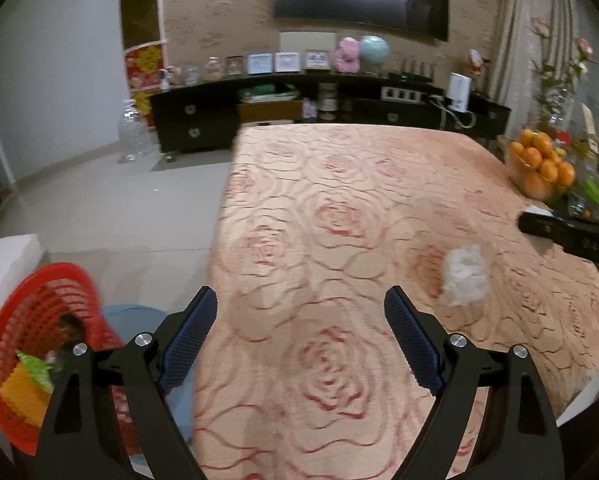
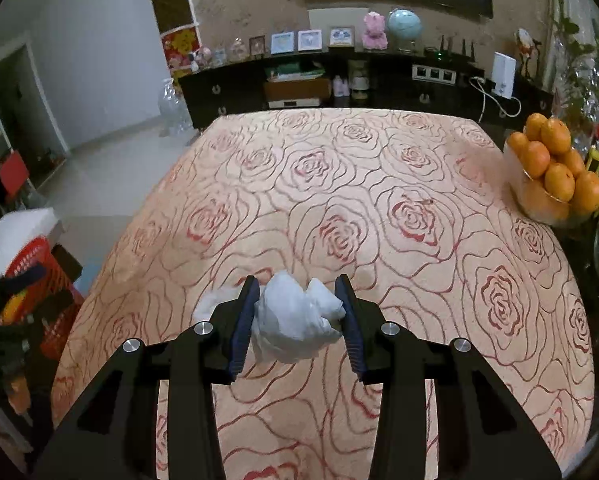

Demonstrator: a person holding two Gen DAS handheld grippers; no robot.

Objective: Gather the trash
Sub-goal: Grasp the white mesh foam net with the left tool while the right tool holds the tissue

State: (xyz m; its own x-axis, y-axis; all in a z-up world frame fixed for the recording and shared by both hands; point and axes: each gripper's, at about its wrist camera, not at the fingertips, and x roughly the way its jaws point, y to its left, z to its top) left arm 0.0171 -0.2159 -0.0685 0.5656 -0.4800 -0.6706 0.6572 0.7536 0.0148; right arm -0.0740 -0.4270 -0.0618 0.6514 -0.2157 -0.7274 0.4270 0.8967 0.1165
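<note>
Rose-patterned desk [image 2: 379, 184] below, my right gripper [image 2: 299, 312] pinches the crumpled tissue [image 2: 295, 324] above it, left gripper [image 1: 299, 336] spread empty; next I should carry it to the red basket [image 1: 39, 320].

The table [image 2: 379, 184] wears a peach rose-patterned cloth. A bowl of oranges [image 2: 555, 172] stands at its far right edge.

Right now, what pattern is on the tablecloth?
Red-outlined roses on peach tablecloth; clearest from the right wrist.
</note>
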